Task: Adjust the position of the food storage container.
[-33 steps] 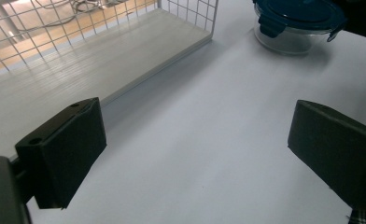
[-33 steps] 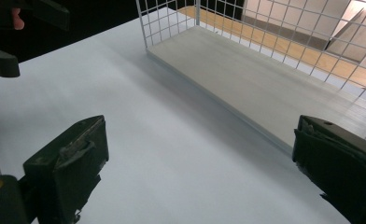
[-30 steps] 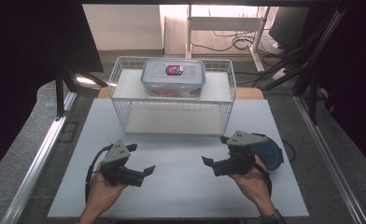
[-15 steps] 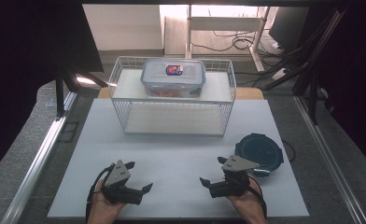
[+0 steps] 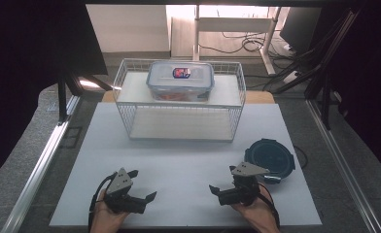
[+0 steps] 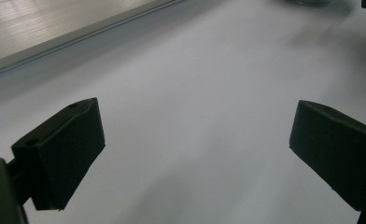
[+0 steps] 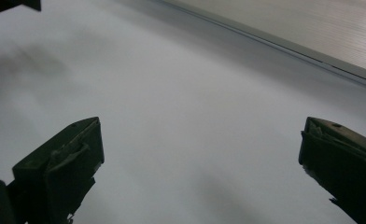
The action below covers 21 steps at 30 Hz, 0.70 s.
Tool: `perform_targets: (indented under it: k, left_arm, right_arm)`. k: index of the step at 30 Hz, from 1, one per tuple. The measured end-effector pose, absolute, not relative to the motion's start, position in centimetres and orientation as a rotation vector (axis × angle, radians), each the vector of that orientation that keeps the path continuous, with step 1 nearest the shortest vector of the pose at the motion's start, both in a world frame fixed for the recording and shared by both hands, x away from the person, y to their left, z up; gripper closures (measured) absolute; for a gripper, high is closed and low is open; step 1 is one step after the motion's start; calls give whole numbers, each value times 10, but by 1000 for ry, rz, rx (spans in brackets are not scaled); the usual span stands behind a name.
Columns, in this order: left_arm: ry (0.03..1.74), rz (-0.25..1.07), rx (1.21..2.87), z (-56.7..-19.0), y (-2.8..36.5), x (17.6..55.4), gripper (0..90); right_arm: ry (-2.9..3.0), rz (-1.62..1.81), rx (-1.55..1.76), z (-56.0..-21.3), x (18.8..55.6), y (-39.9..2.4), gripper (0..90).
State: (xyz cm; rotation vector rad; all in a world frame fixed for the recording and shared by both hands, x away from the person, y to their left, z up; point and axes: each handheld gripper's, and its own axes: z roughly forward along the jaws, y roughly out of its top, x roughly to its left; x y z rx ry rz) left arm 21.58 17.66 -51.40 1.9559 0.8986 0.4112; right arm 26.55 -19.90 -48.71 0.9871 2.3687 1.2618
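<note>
A clear lidded food container point(image 5: 180, 80) with a red and blue label sits on top of a white wire rack point(image 5: 130, 82) at the back of the white table point(image 5: 179, 160). A dark round lid point(image 5: 269, 158) lies on the table at the right. My left gripper point(image 5: 147, 194) rests low near the table's front edge, open, jaws pointing right. My right gripper point(image 5: 215, 191) rests beside the round lid, open, jaws pointing left. In the left gripper view point(image 6: 195, 144) and the right gripper view point(image 7: 200, 158) the jaws stand wide apart over bare white table with nothing between them.
The wire rack has an open lower shelf point(image 5: 179, 128). Metal frame rails point(image 5: 43, 160) run along both sides of the table. Cables point(image 5: 247, 46) lie on the floor behind the table.
Both hands have drawn back toward the front edge of the table and lowered. The right gripper has moved off the round lid, which now lies uncovered.
</note>
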Motion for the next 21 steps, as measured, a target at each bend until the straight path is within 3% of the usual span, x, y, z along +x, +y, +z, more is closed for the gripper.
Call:
perform_targets:
  k: [3, 5, 9, 10, 11, 16, 21]
  left_arm:
    - [915, 395, 1948, -516, 179, 218, 30]
    - [919, 388, 1947, -517, 180, 219, 32]
    - [923, 381, 1946, -517, 180, 219, 33]
    - [923, 381, 1946, -517, 180, 219, 33]
    - [923, 380, 1946, -518, 180, 220, 34]
    - [928, 373, 1948, -519, 181, 220, 36]
    - [929, 360, 1949, -520, 181, 222, 37]
  right_arm:
    - [2363, 1251, 984, -485, 266, -202, 7]
    - [2338, 1236, 984, -480, 267, -205, 65]
    - [2294, 1217, 989, -471, 268, -217, 277]
    - [2294, 1217, 989, -471, 268, -217, 277]
    - [2278, 1219, 1009, -467, 271, -226, 374]
    - [2220, 1179, 1039, -457, 278, -250, 605]
    - [2130, 1122, 1139, -451, 290, -289, 779]
